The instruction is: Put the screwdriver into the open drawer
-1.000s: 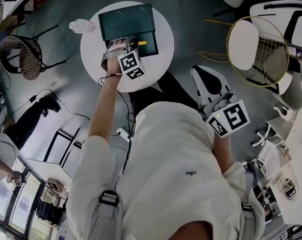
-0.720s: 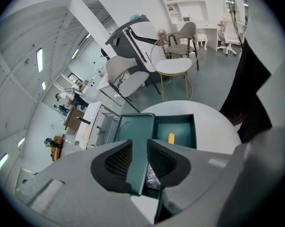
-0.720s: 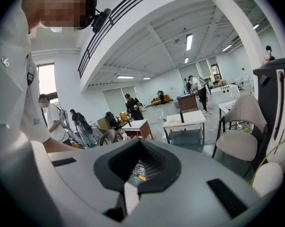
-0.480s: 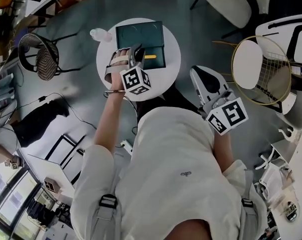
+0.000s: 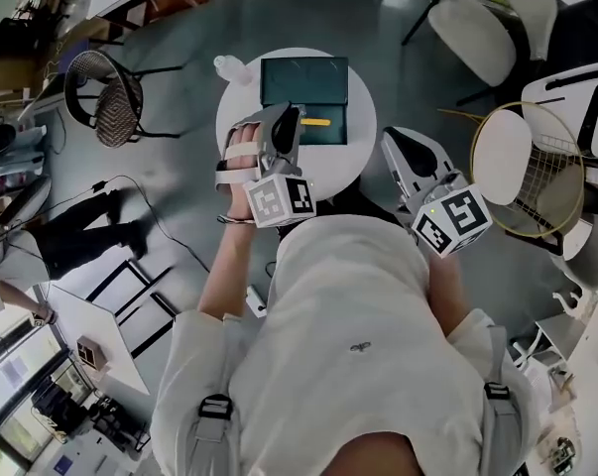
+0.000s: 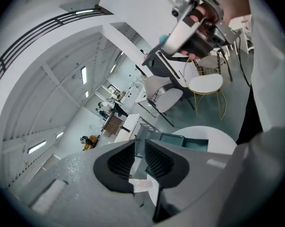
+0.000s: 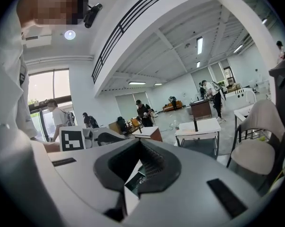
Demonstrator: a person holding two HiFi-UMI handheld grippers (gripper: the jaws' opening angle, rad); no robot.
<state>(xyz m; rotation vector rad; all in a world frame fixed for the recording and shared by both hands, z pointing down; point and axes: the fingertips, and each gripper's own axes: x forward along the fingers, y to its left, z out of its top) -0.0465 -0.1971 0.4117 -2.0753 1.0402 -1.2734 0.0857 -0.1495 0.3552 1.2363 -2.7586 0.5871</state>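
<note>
Head view: screwdriver (image 5: 316,122) lies in drawer (image 5: 324,139); left claw (image 6: 140,145) slightly apart, right claw (image 7: 141,149) together.

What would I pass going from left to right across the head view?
black mesh chair → clear bottle → teal drawer box → right hand-held gripper → gold wire chair

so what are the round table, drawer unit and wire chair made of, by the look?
Round table: smooth matte white top, probably laminate or painted board. Drawer unit: dark green, slightly glossy with faint reflections, likely plastic or painted metal. Wire chair: thin gold-coloured rods, looks like metal; white seat pad.
</note>
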